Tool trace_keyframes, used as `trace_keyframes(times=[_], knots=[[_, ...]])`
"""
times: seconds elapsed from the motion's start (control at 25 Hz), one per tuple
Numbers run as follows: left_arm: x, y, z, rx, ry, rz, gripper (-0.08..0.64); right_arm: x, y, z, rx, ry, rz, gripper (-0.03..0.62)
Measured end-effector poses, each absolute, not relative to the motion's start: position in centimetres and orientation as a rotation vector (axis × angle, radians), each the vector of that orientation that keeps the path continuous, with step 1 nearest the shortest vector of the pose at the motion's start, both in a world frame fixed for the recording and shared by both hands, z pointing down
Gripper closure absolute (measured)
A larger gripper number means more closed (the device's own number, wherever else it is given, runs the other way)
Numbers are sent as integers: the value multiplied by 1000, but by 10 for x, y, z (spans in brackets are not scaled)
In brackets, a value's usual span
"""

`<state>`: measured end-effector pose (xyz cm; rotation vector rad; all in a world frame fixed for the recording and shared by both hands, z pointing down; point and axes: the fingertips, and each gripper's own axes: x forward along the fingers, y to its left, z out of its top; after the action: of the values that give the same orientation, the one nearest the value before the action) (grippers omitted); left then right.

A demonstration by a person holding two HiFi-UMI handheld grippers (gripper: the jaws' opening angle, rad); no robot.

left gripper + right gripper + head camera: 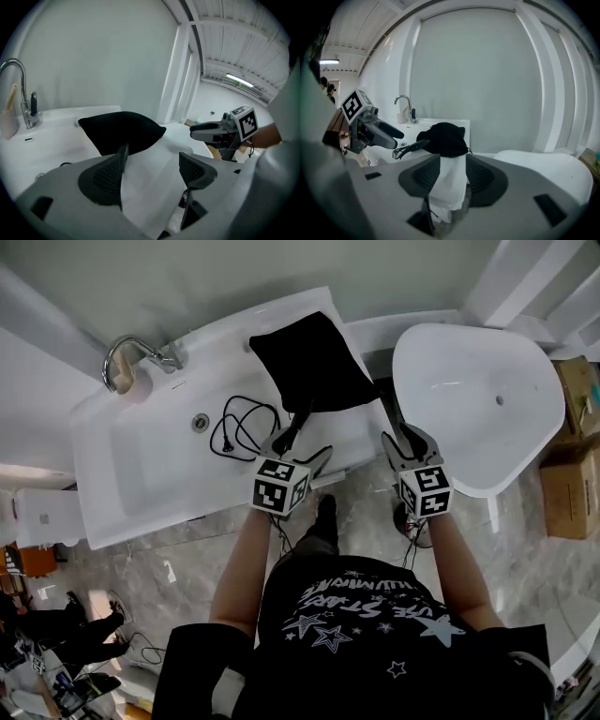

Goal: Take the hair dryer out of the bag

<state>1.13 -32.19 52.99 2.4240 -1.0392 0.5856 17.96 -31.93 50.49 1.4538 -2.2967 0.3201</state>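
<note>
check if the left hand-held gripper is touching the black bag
Apart. The right gripper view shows white sink between the left hand-held gripper and the black bag.

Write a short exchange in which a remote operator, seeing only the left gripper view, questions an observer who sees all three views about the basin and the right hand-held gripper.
Operator: The black bag sits ahead in my view. What lies in the basin beside it?
Observer: The head view shows a black cable coiled in the basin, left of the bag.
Operator: Is the right hand-held gripper holding anything?
Observer: No. Its own view shows its jaws apart with nothing between them.
</note>
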Motion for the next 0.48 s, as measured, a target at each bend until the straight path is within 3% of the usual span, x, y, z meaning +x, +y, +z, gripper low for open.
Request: trace_keyframes(times=[0.48], knots=[[12,-373,561,2365,-981,662,161,166,-390,536,1242,-2126,112,419]])
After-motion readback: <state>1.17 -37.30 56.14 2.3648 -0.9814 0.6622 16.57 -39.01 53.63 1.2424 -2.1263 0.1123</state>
